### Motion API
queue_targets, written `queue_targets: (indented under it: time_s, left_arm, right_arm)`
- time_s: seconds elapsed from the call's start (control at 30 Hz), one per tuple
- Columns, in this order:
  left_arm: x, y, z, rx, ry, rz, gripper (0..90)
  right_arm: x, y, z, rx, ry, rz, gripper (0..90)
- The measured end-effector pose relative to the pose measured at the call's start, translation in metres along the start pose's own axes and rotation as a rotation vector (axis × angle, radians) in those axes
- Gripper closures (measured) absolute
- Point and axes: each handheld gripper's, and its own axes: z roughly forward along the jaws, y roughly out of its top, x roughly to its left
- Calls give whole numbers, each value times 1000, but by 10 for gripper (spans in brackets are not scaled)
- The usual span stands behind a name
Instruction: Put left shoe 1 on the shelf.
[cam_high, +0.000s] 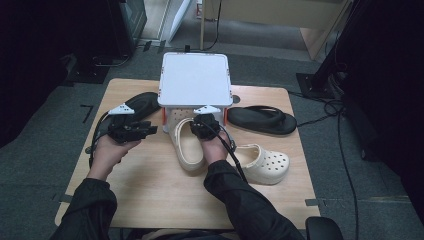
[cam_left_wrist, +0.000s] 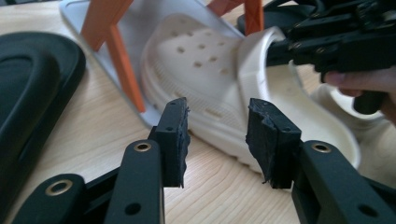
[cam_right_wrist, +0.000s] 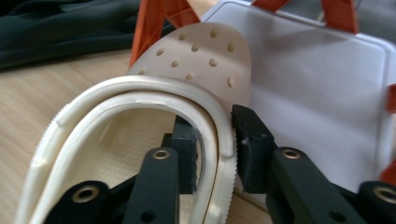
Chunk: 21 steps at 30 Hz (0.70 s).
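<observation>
On the wooden counter (cam_high: 150, 190), the cream clog (cam_high: 186, 145) points twelve o'clock under the white rack (cam_high: 195, 79); right tongs (cam_right_wrist: 217, 149) straddle its heel strap, loosely; left tongs (cam_left_wrist: 217, 140) half-open, empty.

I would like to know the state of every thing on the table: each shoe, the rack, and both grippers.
Left gripper: open, nothing between the jaws.
Right gripper: jaws astride the heel strap of the first cream clog; whether the pads press cannot be told.
First cream clog: toe under the white rack.
Second cream clog: lying free on the table.
Black slipper: flat, right of the rack.
Other black slipper: flat, left of the rack.
</observation>
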Motion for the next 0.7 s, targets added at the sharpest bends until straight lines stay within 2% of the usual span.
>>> queue_targets:
  time_s: [0.1,0.17,0.3,0.37,0.47,0.53,0.7]
  left_arm:
    - [-3,11,-2,5,-9,30,622]
    - [-4,20,-4,-8,-9,41,633]
    - [-3,37,-8,-22,-12,51,649]
    - [-4,46,-10,-27,-12,63,655]
    - [-5,59,-11,-51,-21,72,664]
    - [-6,68,-8,-50,-21,79,666]
    - [-4,81,1,-46,-32,90,678]
  right_arm:
    - [-2,-1,-2,12,41,18,634]
    - [-4,-1,-5,2,48,19,603]
    - [-9,-2,-18,4,98,30,549]
    - [-9,-4,-24,5,113,29,546]
    - [-11,-11,-35,6,161,27,547]
    - [-12,-14,-40,7,190,38,558]
    - [-10,-25,-58,-4,231,20,617]
